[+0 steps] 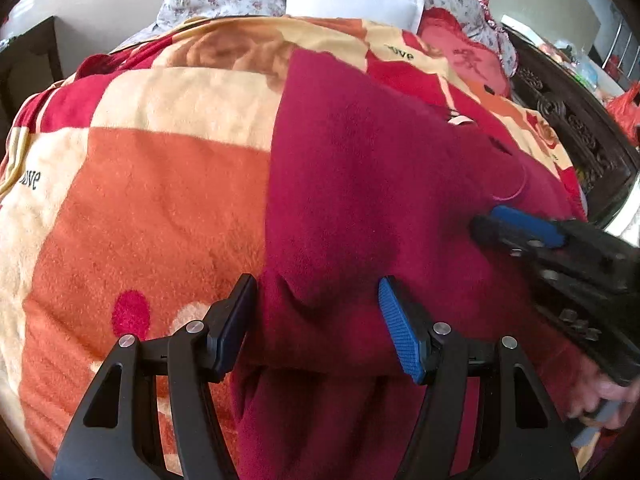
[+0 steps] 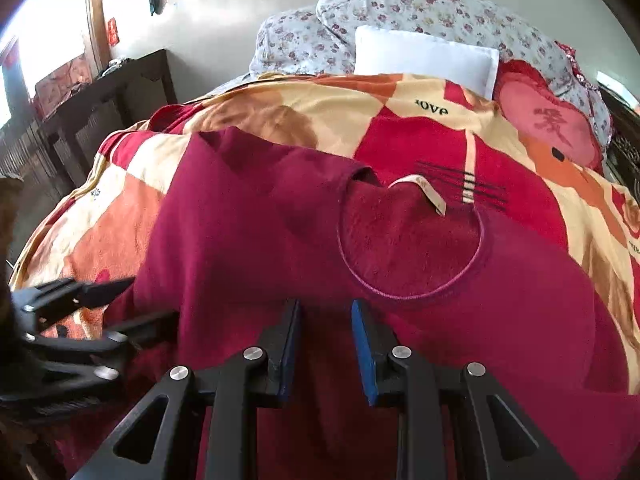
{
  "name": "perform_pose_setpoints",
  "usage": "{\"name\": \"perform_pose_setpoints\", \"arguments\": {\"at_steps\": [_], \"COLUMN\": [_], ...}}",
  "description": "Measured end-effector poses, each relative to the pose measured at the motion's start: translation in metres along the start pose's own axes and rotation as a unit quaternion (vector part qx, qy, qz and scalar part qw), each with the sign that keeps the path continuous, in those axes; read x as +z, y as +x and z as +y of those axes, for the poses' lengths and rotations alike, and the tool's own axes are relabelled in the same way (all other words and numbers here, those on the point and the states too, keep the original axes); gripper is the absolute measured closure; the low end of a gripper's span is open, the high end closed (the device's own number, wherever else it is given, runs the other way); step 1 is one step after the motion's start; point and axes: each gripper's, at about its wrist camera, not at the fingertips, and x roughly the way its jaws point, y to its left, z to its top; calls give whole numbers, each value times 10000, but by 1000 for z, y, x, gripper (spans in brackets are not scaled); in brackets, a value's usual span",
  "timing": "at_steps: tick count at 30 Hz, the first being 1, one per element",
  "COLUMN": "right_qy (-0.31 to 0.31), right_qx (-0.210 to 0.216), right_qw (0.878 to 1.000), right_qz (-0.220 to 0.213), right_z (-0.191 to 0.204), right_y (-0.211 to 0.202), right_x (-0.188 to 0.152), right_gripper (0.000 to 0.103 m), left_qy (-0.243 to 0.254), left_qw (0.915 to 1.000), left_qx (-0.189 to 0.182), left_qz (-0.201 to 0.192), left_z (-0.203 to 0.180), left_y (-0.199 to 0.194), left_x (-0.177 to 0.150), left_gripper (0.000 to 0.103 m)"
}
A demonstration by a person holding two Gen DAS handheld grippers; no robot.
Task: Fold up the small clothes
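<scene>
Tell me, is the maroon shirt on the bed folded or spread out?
Partly folded: the maroon shirt has one side doubled over its body, while its neckline lies open on the blanket.

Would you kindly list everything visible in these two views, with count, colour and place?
Dark red fleece top: one, maroon, spread on the blanket, neckline up, one side folded over.
Pale neck label: one, cream, at the top's collar.
Plush patterned blanket: one, orange, cream and red, covering the bed.
White rectangular pillow: one, white, at the bed's head.
Floral quilt: one, pale with small flowers, behind the pillow.
Red heart-shaped cushion: one, pink-red, right of the pillow.
Dark wooden furniture: dark brown, beside the bed.
Left tool: black with blue pads, open over the top's edge.
Right tool: black and blue, narrowly open above the top.
</scene>
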Motion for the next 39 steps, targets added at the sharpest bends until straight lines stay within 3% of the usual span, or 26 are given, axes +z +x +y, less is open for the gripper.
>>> {"name": "perform_pose_setpoints", "arguments": {"at_steps": [4, 6, 10, 12, 14, 16, 18, 20, 22, 23, 25, 27, 30, 32, 33, 34, 36, 39], "right_qy": [88, 369, 784, 1106, 1399, 1577, 1675, 1879, 2100, 2225, 2365, 2459, 2609, 2828, 2908, 3007, 3000, 2841], "right_qx": [-154, -461, -1281, -1561, -1292, -1061, -954, -1220, -1656, -1993, -2446, -2785, -2737, -2547, -2414, -2295, -2243, -2348], "right_qw": [9995, 9975, 9885, 9814, 9809, 9812, 9812, 9743, 9631, 9541, 9403, 9262, 9188, 9155, 9167, 9172, 9226, 9287], "right_qz": [-269, -380, -185, 149, 404, 333, 83, -239, -289, -206, 58, 640, 1127, 1307, 1294, 1249, 920, 407], "right_z": [-17, -41, -84, -110, -129, -135, -142, -160, -180, -195, -221, -251, -283, -299, -303, -307, -308, -298], "right_y": [-39, -62, -78, -70, -61, -72, -94, -120, -132, -134, -130, -112, -82, -72, -72, -75, -94, -143], "right_x": [-10, -25, -54, -68, -80, -83, -82, -81, -81, -80, -78, -78, -87, -99, -104, -109, -113, -121], "right_gripper": [78, 76, 75, 74, 74, 74, 74, 68, 34, 28, 26, 26, 26, 37, 71, 89, 99, 99], "left_qy": [23, 108, 313, 373, 531, 684, 732, 630, 560, 542, 502, 493, 538, 532, 517, 510, 489, 384], "left_qw": [9997, 9991, 9984, 9987, 9984, 9977, 9973, 9979, 9983, 9984, 9986, 9986, 9984, 9984, 9985, 9985, 9986, 9991], "left_qx": [-19, -59, -174, -202, -167, -5, -74, -155, -184, -184, -192, -200, -170, -175, -185, -180, -166, -147], "left_qz": [-233, -400, -443, -291, -31, -20, -37, -21, -31, -33, -5, 27, 60, 77, 93, 94, 96, 98], "left_z": [-5, -12, -32, -42, -54, -63, -66, -65, -64, -64, -64, -65, -68, -68, -68, -68, -66, -62], "left_y": [-19, -28, -28, -18, -2, -1, -5, -9, -12, -13, -14, -15, -16, -16, -17, -17, -17, -17], "left_x": [0, 1, 1, 0, -5, -10, -10, -8, -8, -8, -9, -12, -14, -14, -13, -13, -12, -10], "left_gripper": [40, 40, 40, 40, 40, 40, 39, 40, 39, 39, 39, 39, 39, 39, 40, 39, 39, 39]}}
